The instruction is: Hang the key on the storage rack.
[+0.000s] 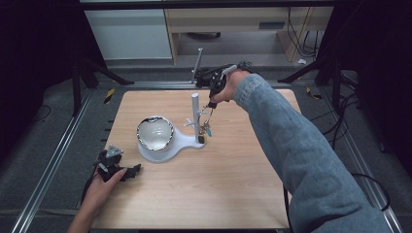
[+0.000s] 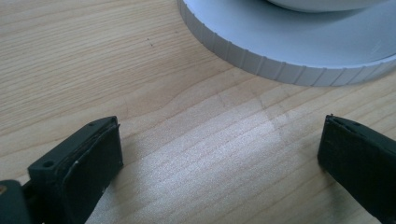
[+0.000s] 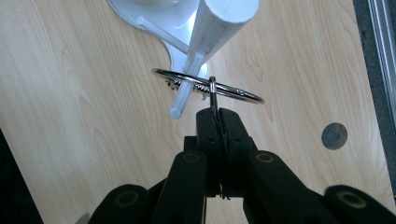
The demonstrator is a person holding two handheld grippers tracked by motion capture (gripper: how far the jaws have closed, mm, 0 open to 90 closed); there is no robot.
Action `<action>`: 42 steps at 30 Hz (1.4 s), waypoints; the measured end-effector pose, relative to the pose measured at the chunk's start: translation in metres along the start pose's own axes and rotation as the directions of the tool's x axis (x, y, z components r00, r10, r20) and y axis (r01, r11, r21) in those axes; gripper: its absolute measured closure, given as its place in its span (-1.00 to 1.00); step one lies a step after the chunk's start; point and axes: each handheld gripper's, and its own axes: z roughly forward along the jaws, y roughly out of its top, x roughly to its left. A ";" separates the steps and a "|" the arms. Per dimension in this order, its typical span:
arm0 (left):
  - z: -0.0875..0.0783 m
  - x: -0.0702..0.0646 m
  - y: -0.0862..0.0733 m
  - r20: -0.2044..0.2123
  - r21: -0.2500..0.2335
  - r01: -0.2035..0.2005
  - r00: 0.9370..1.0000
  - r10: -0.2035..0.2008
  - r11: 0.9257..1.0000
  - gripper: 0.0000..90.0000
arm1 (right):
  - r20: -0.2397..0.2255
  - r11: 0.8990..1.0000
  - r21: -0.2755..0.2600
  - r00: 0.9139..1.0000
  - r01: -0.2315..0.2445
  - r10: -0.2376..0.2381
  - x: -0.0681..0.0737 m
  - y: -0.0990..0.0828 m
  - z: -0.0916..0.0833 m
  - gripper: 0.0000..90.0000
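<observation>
White plastic is what you are working against here: a white stand (image 1: 167,145) with a broad round base, a tall upright post (image 1: 196,114) and short pegs sticking out from the post, sitting mid-table on the pale wooden tabletop (image 1: 233,184), with a shiny silver bowl (image 1: 155,133) resting on its round part. Your right gripper (image 3: 218,122) has its jaws pressed fully together on a small link that carries a thin silver metal key ring (image 3: 208,85), and in the right gripper view that ring already sits around one slanted white peg (image 3: 183,95), with the peg's rounded tip poking through toward you. In the high view the keys and small trinkets (image 1: 206,128) dangle beside the post, just above the base. The step in hand looks like hanging the ring on that peg, so slide the ring farther along the peg toward the post before you release, keeping the ring's plane square to the peg so it does not snag or ride back off the tip. Lower gently until the peg takes the weight, then part the jaws slowly; a quick release could let the bunch swing and knock the light stand. Your left gripper (image 1: 112,165) rests on the table near the front left, jaws spread wide and empty, the stand's ribbed base edge (image 2: 261,63) just ahead of it. Bring it up to steady the base if the stand rocks.
</observation>
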 end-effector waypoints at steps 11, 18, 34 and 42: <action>0.000 0.000 0.000 0.000 0.001 0.000 1.000 0.000 1.000 -1.00 | 0.002 1.000 -0.011 1.000 -0.009 0.009 -0.004 -0.001 0.005 0.89; 0.000 0.000 0.000 0.000 0.001 0.000 1.000 0.000 1.000 -1.00 | 0.019 1.000 -0.011 1.000 -0.020 0.020 -0.007 -0.007 0.000 0.75; 0.000 0.000 0.000 0.000 0.000 0.000 1.000 0.000 1.000 -1.00 | 0.039 0.998 0.022 0.998 -0.058 0.057 -0.013 -0.025 0.001 0.33; 0.000 0.000 0.000 0.000 0.001 0.000 1.000 0.000 1.000 -1.00 | 0.038 0.995 0.051 0.996 -0.083 0.081 -0.016 -0.035 0.006 -0.05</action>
